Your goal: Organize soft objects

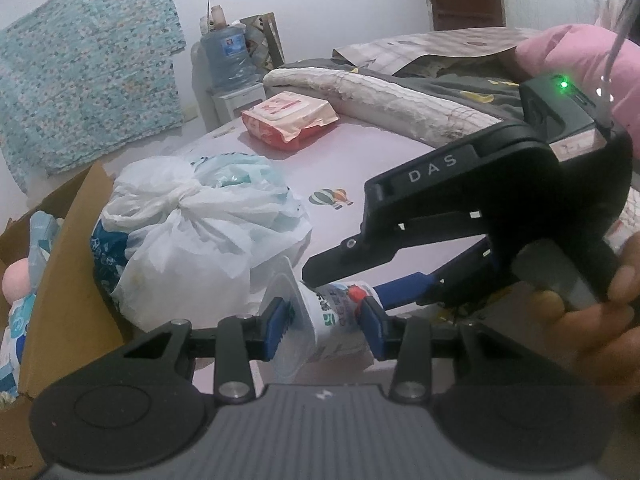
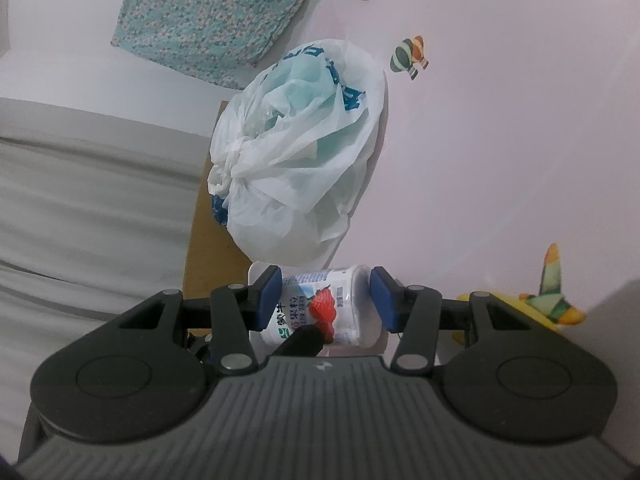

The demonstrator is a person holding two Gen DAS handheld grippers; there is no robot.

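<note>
- Your left gripper has a yogurt cup between its jaws; blue pads sit on the cup's lid end and base end, narrow gap, cup clamped lying sideways.
- Your right gripper is on the same cup; its pads touch the lid end and the base, jaws partly closed on it.
- In the left view the right gripper comes in from the right, one black finger over the cup, one blue-tipped finger behind it.
- Your hand holds the right gripper's handle at the right edge; pink sleeve above it.
- Cup shows a strawberry print and a white square lid rim; it is just above the pink bedsheet. Can't tell if it touches the sheet.
- Tied white plastic bag, something teal inside, sits on the bed just beyond the cup, against a cardboard box flap.
- Box is at the bed's left edge; soft items inside, including something pink, mostly hidden.
- Red wipes pack lies farther back on the bed, well apart from the cup.
- Folded quilt lies behind the pack.
- Water jug stands by the wall; teal patterned cloth hangs at left.
</note>
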